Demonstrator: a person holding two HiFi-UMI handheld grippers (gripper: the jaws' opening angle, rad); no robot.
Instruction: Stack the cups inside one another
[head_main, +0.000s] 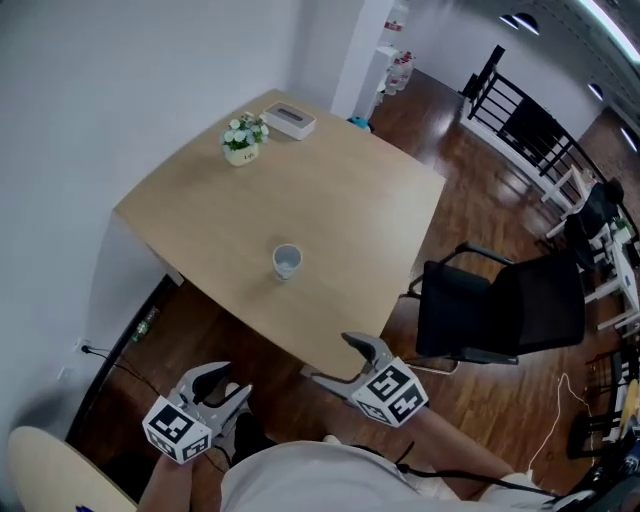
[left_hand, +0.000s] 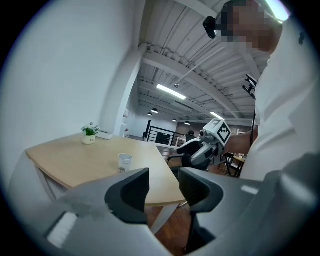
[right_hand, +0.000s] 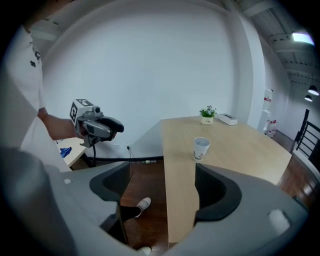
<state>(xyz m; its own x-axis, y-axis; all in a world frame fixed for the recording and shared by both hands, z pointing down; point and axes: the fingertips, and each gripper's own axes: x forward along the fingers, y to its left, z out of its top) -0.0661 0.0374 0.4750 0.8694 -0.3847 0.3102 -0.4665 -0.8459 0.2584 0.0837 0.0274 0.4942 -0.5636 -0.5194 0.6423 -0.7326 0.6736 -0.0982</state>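
Head view
- Worktop (head_main: 330, 200): pale wood, one corner set against the white wall.
- Cup (head_main: 286, 261): a single pale cup stands upright near the worktop's near edge, with bare wood all round it.
- Potted plant (head_main: 243, 138): at the far corner, just beside a white box (head_main: 289, 120).
- Black chair (head_main: 500, 310): on the wooden floor (head_main: 470, 180) off the worktop's right side.
- Left hand-held gripper (head_main: 228, 382): low and close to the person, off the worktop and well apart from the cup.
- Right hand-held gripper (head_main: 330, 360): just outside the near edge, jaws pointing toward the worktop, apart from the cup.

Left gripper view
- Jaws: parted by a moderate gap, nothing between them.
- Cup: on the worktop beyond the left jaw, well away.
- Right hand-held gripper: raised in the air past the worktop's corner.

Right gripper view
- Jaws: spread wide, holding nothing; the worktop's edge and the floor show through the gap.
- Cup: upright on the worktop above the right-side jaw, far from it.
- Left hand-held gripper: held up at the left, against the white wall.
- Shoe (right_hand: 143, 203): a light one on the floor below.
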